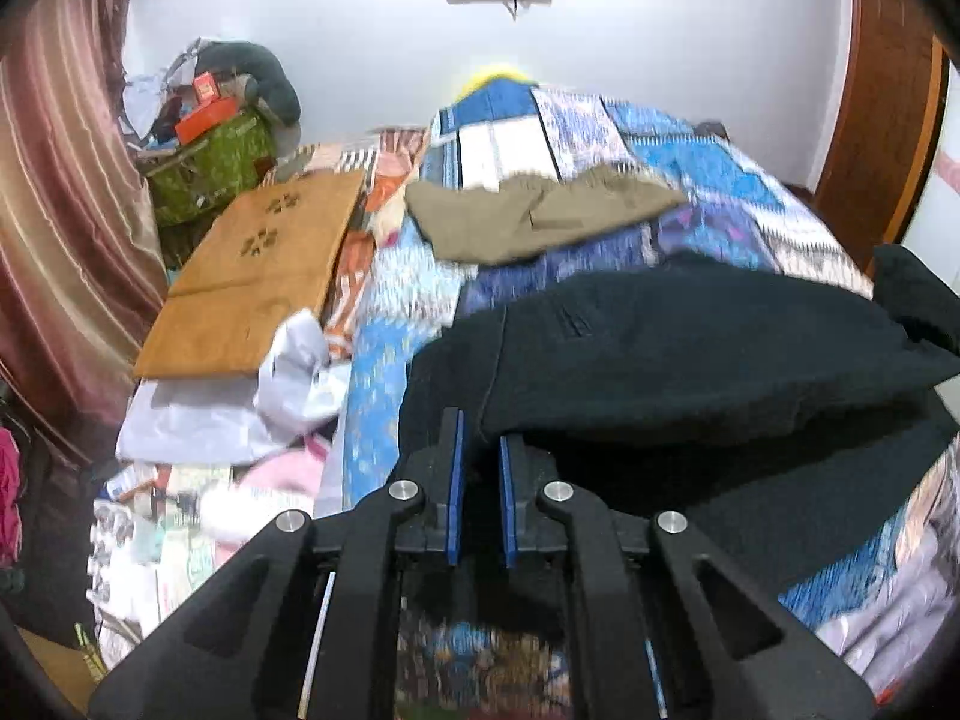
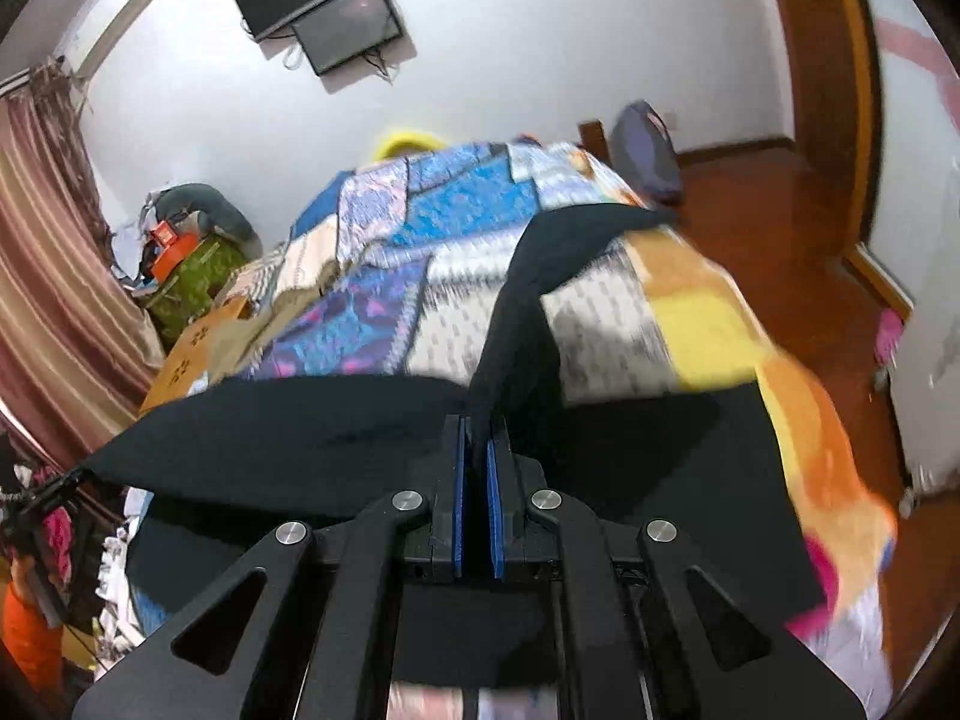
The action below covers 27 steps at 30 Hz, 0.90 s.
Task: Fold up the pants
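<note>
Pants (image 1: 690, 354) hang pinched in both narrowed tools — left tool (image 1: 480, 450), right tool (image 2: 478, 438) — over the bed (image 1: 708, 180).

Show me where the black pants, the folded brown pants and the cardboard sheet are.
black pants (image 1: 690, 354), left wrist view, on the raised upper layer.
folded brown pants (image 1: 540, 219), left wrist view, on its middle.
cardboard sheet (image 1: 252, 282), left wrist view, on its flat face.
</note>
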Available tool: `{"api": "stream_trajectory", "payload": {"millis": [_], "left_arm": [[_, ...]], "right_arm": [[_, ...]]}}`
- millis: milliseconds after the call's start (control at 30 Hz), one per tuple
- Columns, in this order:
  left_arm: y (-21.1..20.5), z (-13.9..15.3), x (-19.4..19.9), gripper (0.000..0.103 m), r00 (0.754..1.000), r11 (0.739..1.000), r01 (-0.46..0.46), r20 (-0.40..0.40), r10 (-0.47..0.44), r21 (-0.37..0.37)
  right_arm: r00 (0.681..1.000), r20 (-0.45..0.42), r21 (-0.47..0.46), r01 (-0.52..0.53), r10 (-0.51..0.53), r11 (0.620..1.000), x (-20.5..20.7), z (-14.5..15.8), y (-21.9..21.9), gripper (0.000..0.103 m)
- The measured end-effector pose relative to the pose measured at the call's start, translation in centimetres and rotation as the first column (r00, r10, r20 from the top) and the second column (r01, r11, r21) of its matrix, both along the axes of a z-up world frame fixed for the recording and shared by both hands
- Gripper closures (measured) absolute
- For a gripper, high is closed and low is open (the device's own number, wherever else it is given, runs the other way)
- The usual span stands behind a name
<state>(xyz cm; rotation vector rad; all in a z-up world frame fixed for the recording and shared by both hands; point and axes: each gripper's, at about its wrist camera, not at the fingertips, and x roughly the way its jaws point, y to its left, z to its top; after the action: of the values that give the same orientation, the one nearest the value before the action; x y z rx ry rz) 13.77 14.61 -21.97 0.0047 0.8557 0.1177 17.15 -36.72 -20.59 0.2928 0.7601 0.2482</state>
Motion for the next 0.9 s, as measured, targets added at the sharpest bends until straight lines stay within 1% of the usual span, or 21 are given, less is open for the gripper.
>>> {"api": "stream_trajectory", "payload": {"millis": [167,267,333,367,400,433,467,500,600,700,767,800,833,867,900], "left_arm": [[0.3,-4.0,-1.9,0.093,0.995,0.998,-0.029,-0.099,0.023,-0.052],[-0.3,-5.4,-2.3,0.093,0.992,0.998,-0.033,-0.126,0.026,-0.055],[-0.6,-5.7,-2.2,0.093,0.991,0.999,-0.035,-0.129,0.029,-0.038],[-0.7,-5.8,-2.2,0.093,0.991,0.999,-0.036,-0.128,0.031,-0.034],[-0.7,-5.8,-2.1,0.093,0.991,0.999,-0.037,-0.128,0.033,-0.031],[-0.7,-5.8,-2.1,0.093,0.991,0.999,-0.037,-0.130,0.033,-0.029],[-0.6,-5.7,-2.1,0.093,0.991,0.999,-0.037,-0.131,0.033,-0.026],[-0.7,-5.7,-2.1,0.093,0.991,0.999,-0.037,-0.132,0.034,-0.023],[-0.8,-5.7,-2.1,0.093,0.990,0.999,-0.036,-0.135,0.035,-0.010],[-0.9,-5.8,-1.9,0.093,0.990,0.999,-0.042,-0.137,0.042,0.001],[-1.0,-5.7,-1.9,0.093,0.990,0.999,-0.048,-0.134,0.048,0.006],[-1.0,-5.5,-1.8,0.093,0.990,0.999,-0.051,-0.130,0.052,0.011],[-1.0,-5.2,-1.8,0.093,0.991,0.998,-0.055,-0.123,0.056,0.017],[-1.1,-4.8,-1.9,0.093,0.992,0.998,-0.057,-0.112,0.059,0.022],[-1.1,-4.3,-2.0,0.093,0.993,0.998,-0.058,-0.099,0.061,0.028]], "right_arm": [[0.996,-0.085,0.010,0.027,-0.027,1.000,-2.7,-3.0,-0.5,0.097],[0.990,-0.142,0.029,0.026,-0.021,0.999,-2.9,-4.5,-0.6,0.096],[0.987,-0.159,0.040,0.027,-0.021,0.999,-2.9,-5.0,-0.6,0.096],[0.986,-0.164,0.045,0.029,-0.022,0.999,-2.8,-5.1,-0.7,0.092],[0.985,-0.168,0.051,0.040,-0.030,0.998,-2.5,-5.1,-1.0,0.084],[0.984,-0.170,0.049,0.053,-0.044,0.997,-2.8,-5.3,-1.2,0.081],[0.984,-0.166,0.046,0.067,-0.059,0.997,-3.0,-5.3,-1.5,0.074],[0.984,-0.160,0.042,0.086,-0.078,0.995,-3.0,-5.3,-1.9,0.074],[0.973,-0.173,0.044,0.164,-0.155,0.985,-2.9,-5.8,-3.8,0.074],[0.952,-0.189,0.099,0.262,-0.240,0.960,-2.8,-6.6,-6.5,0.074],[0.940,-0.189,0.118,0.308,-0.283,0.944,-2.8,-7.0,-7.6,0.074],[0.935,-0.189,0.128,0.328,-0.301,0.936,-2.5,-7.2,-8.4,0.075],[0.932,-0.191,0.123,0.335,-0.309,0.934,-2.5,-7.3,-8.5,0.080],[0.930,-0.186,0.117,0.341,-0.316,0.933,-2.3,-7.3,-8.7,0.094],[0.930,-0.179,0.109,0.343,-0.321,0.933,-2.2,-7.3,-8.9,0.096]]}}
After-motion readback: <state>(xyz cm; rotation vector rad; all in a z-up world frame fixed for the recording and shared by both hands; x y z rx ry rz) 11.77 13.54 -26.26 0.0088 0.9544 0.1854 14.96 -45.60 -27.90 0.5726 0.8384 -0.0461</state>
